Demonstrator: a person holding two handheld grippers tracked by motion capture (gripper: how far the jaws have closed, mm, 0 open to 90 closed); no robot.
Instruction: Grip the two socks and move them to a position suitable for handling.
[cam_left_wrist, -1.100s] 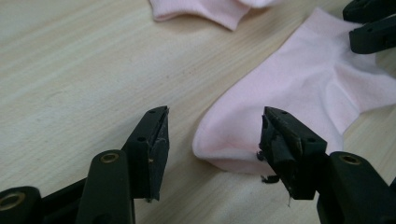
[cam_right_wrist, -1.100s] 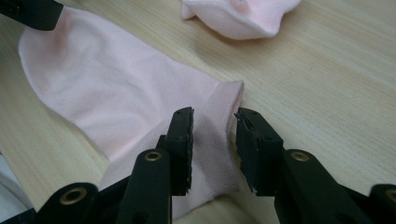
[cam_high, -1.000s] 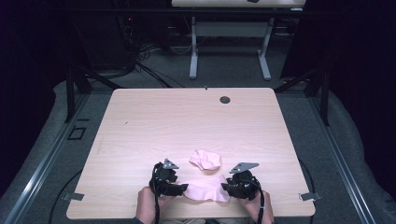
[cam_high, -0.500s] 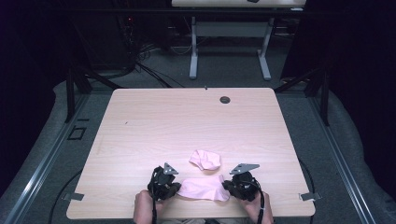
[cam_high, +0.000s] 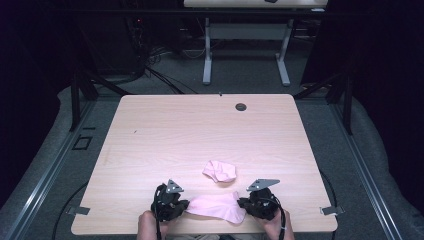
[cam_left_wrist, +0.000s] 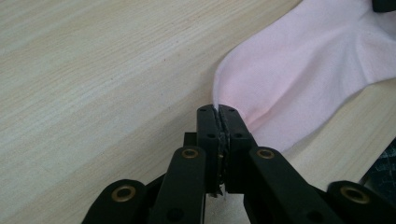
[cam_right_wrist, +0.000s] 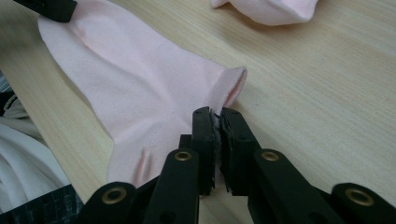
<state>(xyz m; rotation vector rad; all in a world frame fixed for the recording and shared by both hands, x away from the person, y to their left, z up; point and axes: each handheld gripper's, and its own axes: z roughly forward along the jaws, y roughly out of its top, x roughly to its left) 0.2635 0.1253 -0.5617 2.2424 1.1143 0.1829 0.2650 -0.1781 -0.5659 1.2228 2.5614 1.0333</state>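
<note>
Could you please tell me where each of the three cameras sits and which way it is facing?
High view: fixed above the person's side, looking forward and down on the table; both hands, the left gripper and right gripper show at the bottom.
Left gripper view: rides the left gripper, looking along its shut jaws at the flat pink sock.
Right gripper view: rides the right gripper, looking along its shut jaws at the sock's other end, the crumpled sock beyond.
All three share the flat pink sock.

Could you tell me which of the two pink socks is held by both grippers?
The flat sock at the table's near edge: the left gripper and right gripper each pinch one end. The other sock lies crumpled just beyond, untouched.
</note>
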